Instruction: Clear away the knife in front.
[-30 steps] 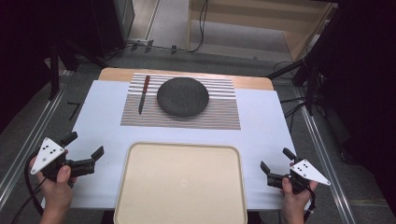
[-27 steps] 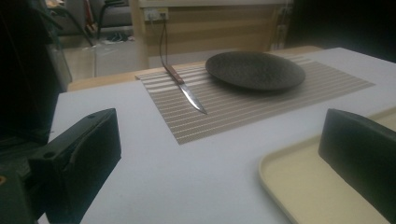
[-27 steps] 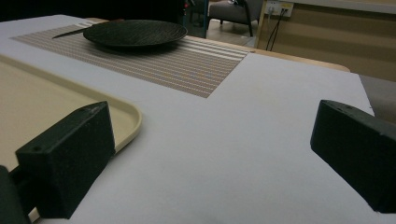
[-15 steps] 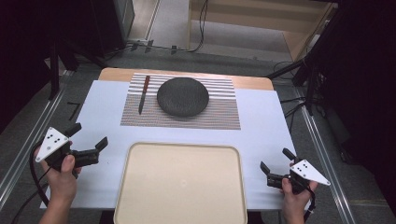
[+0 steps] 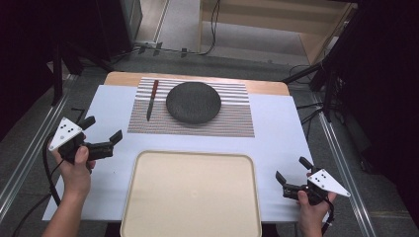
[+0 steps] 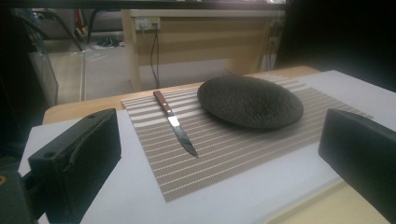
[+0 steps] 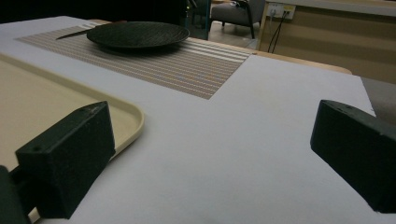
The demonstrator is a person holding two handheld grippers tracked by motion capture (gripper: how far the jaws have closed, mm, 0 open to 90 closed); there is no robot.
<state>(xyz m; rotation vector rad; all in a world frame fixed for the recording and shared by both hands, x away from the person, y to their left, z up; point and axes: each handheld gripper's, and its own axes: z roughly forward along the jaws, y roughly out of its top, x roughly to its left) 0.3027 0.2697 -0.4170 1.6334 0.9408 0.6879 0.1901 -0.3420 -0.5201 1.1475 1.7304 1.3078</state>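
Left claw (image 5: 103,132) sits over the left edge of the bench (image 5: 281,133), jaws spread wide, nothing between them, aimed toward the striped mat (image 5: 237,116). Left hand (image 5: 76,165) grips its body, grey plate on top. In the left gripper view both black jaws rise at the sides with a wide gap, and the knife (image 6: 176,123) and plate (image 6: 250,101) lie ahead between them.

Right claw (image 5: 292,177) rests near the front right corner of the bench, jaws also released and empty, right hand (image 5: 311,207) holding it from below. Right gripper view shows white bench surface between its jaws, tray corner at left.

Knife (image 5: 152,100): on the mat's left part, toward the far left of the bench, wooden handle to the far edge, blade tip pointing to the near edge. It lies flat, just beside the plate, not touching it. Well apart from both claws, nearer the left one.

Plate (image 5: 193,102): dark, round, textured, on the mat at the middle of the far edge.

Tray (image 5: 190,197): beige, rounded corners, at the middle of the near edge, between the two claws, nothing on it. Its far rim is close to the mat's near edge, a strip of white bench between them.
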